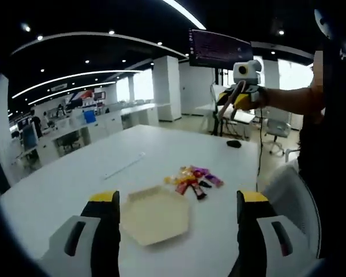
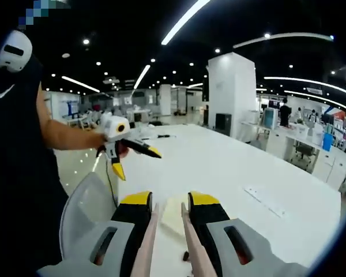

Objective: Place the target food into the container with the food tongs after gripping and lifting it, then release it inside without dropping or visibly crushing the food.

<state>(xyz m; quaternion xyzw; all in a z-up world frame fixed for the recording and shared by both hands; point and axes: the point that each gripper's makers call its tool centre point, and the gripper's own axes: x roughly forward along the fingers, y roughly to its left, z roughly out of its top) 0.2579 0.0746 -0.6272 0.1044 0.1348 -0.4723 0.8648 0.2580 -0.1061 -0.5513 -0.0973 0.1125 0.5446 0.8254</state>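
Snacks [image 1: 193, 180] sit in a small colourful heap at the centre of the left gripper view, wrapped pieces in orange, purple and red lying on the white table [image 1: 75, 179], just up and right of the container [image 1: 155, 216]. That container is a pale hexagonal tray, lying flat between the left gripper [image 1: 176, 216] jaws at the bottom of the frame, and those jaws stand wide apart with nothing in them. In the upper right of this view the right gripper [image 1: 237, 95] hangs in the air above the table, held by the person's hand. Over in the right gripper view, the right gripper's [image 2: 168, 210] jaws rise from the bottom centre, clamped on the food tongs [image 2: 167, 245], whose two pale arms run up between the pads with a narrow gap between them. The container [image 2: 172, 216] peeks out pale just beyond them. At left centre, the left gripper [image 2: 135, 158] hovers spread open, off the table's edge.
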